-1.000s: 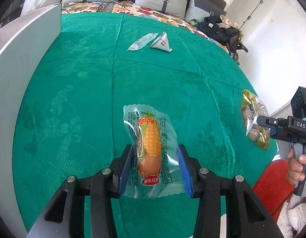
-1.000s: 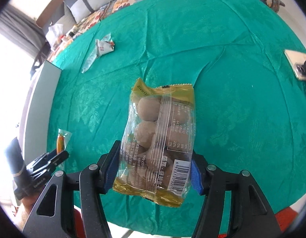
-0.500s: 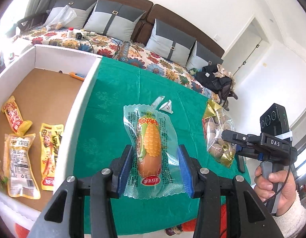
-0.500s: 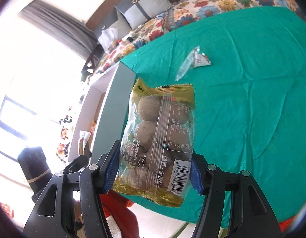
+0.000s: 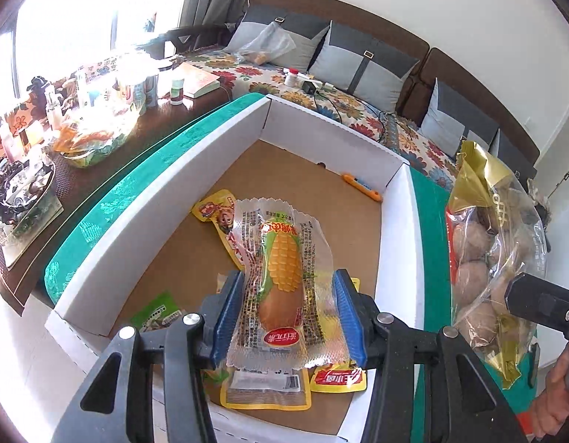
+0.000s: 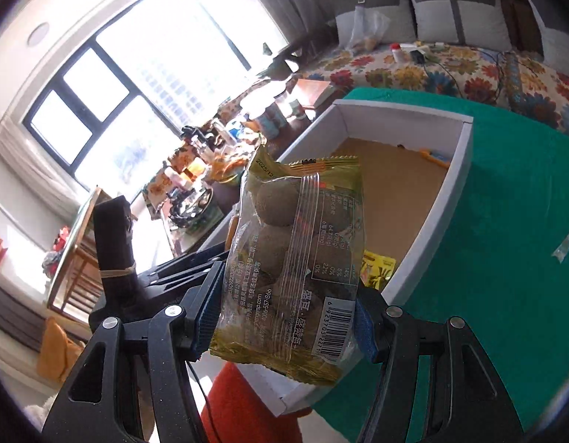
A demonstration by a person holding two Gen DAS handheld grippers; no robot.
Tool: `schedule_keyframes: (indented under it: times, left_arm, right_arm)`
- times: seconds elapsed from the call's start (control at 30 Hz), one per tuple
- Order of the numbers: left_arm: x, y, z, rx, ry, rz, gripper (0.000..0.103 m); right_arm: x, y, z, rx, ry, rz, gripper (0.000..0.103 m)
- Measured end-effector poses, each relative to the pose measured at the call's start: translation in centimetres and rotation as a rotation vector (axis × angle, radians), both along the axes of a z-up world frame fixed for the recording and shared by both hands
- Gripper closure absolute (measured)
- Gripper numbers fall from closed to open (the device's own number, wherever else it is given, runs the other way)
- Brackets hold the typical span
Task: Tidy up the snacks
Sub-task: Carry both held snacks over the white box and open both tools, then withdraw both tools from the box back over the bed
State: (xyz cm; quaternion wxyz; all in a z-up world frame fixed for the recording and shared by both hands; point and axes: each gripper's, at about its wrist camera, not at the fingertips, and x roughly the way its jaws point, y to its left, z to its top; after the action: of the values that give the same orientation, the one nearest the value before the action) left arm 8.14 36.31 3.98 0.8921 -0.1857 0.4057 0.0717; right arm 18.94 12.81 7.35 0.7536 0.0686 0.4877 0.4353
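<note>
Two snacks are up in the air here, one per gripper. The left gripper (image 5: 286, 317) has its blue pads (image 5: 226, 319) pressed against both sides of a clear corn sausage pack (image 5: 282, 288), so it's clamped on it. The pack sits lengthwise between the fingers, bottom seal toward the camera, the top end sticking out well past the fingertips. It hangs over the white cardboard box (image 5: 166, 199), above the yellow packets (image 5: 264, 393) lying on the brown floor of the box. A green packet (image 5: 157, 313) lies to the left of those, and a small orange thing (image 5: 360, 186) sits by the far wall.

The right gripper (image 6: 284, 319) is squeezed onto a gold-edged bag of brown balls (image 6: 295, 258), gripping the lower part near the barcode, most of the bag standing up beyond the fingers. It's held over the box's near corner (image 6: 450, 199), with the green tablecloth (image 6: 506, 240) off to the right.
</note>
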Motion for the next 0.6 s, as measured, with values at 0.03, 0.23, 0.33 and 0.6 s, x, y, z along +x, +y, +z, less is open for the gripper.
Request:
schedule_keyframes:
  times: [0.03,0.23,0.33,0.6]
  left_arm:
    - [0.0,0.3,-0.6,0.019,0.009,0.026,0.046]
    - [-1.4,0.9,-2.5,0.034,-0.008,0.107,0.019]
    - [-1.9,-1.0,-2.2,0.034,-0.021,0.078,0.019]
    - [-1.5,-13.3,1.2,0.031,-0.116,-0.176,0.007]
  right_arm:
    - [0.0,0.8,-0.9,-0.003,-0.001,0.013,0.033]
    - [-0.8,0.9,-3.6,-0.061,0.013,0.076,0.028]
    - [-0.7,-2.5,-3.6,-0.053,-0.045,0.043,0.027]
    - [0.0,-19.5,-13.4,-0.392,-0.112,-0.182,0.022]
